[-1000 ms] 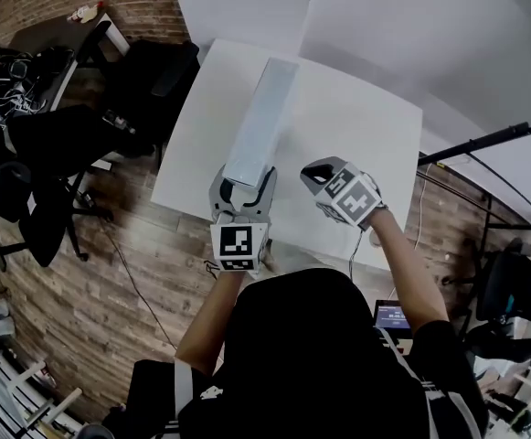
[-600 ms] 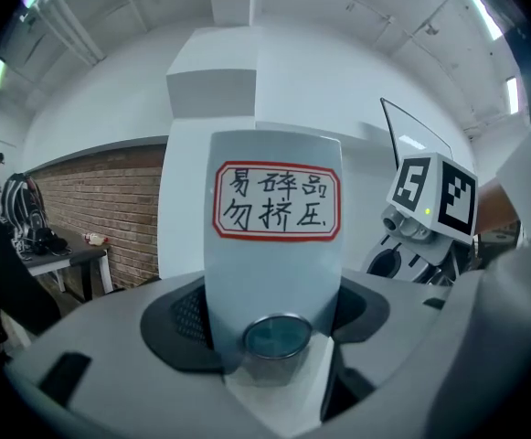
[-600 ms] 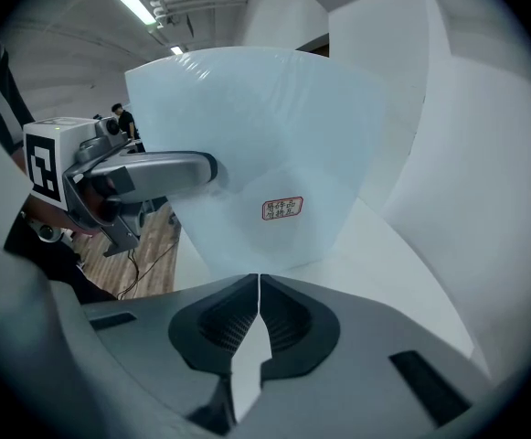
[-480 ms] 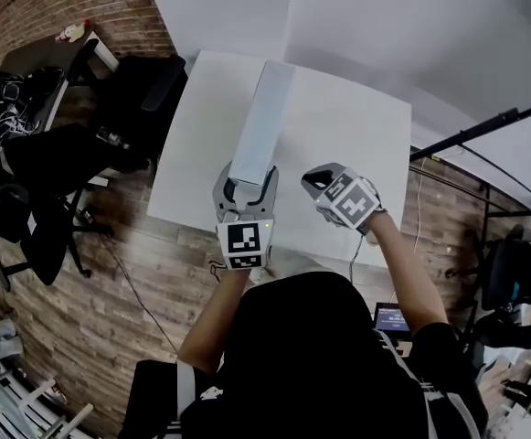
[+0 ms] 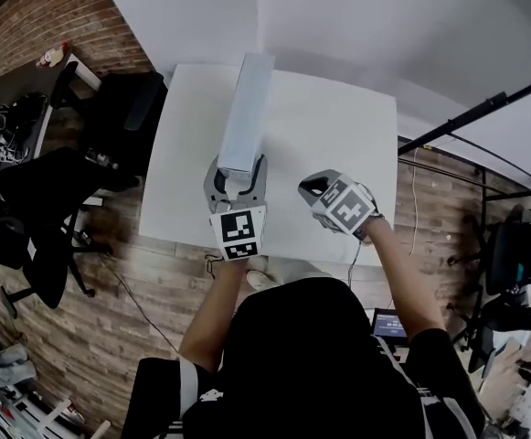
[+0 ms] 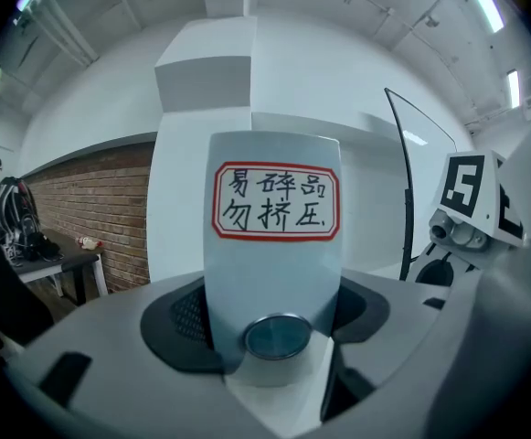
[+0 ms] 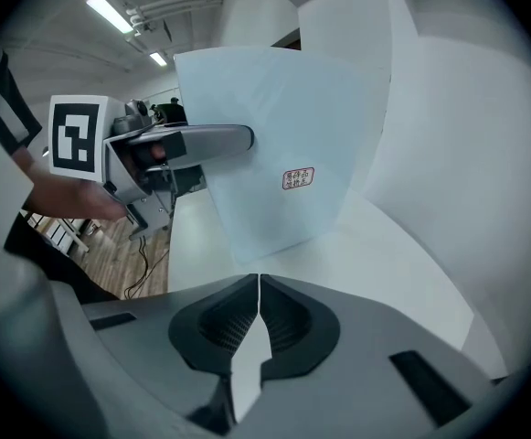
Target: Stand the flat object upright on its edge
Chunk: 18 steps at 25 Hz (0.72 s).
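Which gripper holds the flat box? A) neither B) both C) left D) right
C: the left gripper has its jaws clamped on the near end of the flat box; the right gripper sits apart from it, jaws together and empty.

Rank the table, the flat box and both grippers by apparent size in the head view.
1. white table.
2. left gripper and right gripper: look alike, both near the camera.
3. flat box: longer but thinner, seen edge-on; ranking against the grippers unsure.
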### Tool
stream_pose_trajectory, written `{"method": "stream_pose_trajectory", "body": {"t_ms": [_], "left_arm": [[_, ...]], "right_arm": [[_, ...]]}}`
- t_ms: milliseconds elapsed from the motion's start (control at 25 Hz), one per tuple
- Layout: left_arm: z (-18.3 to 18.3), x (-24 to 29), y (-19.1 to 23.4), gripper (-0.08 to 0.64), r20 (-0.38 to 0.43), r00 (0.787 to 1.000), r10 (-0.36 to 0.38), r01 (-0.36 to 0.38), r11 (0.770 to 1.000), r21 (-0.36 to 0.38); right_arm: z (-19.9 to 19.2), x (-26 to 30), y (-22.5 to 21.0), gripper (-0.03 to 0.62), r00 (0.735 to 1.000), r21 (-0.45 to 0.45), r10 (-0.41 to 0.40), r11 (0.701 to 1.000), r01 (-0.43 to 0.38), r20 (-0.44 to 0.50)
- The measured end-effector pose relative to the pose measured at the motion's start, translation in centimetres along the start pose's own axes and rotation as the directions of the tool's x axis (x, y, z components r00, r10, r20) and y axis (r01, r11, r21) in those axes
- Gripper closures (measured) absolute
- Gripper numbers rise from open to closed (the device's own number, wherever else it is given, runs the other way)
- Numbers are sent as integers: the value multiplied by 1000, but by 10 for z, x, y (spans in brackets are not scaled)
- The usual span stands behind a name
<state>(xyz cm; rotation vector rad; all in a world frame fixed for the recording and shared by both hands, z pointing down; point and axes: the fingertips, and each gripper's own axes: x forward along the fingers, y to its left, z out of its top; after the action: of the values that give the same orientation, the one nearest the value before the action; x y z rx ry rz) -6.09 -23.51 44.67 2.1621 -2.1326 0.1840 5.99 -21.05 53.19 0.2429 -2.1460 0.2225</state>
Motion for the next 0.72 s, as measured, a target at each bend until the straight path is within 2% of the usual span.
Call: {"method": "stream_pose_trajectory", "body": {"t_ms": [360, 720], "left_arm": [[3, 23, -8, 262, 5, 1000, 6, -6, 1000, 14], [8, 48, -12, 262, 17, 1000, 0, 0, 1000, 21]], "right_arm": [[-8, -6, -17, 551, 1000, 47, -11, 999, 11, 2], [-18, 5, -22, 551, 1000, 80, 15, 997, -14, -13]]}}
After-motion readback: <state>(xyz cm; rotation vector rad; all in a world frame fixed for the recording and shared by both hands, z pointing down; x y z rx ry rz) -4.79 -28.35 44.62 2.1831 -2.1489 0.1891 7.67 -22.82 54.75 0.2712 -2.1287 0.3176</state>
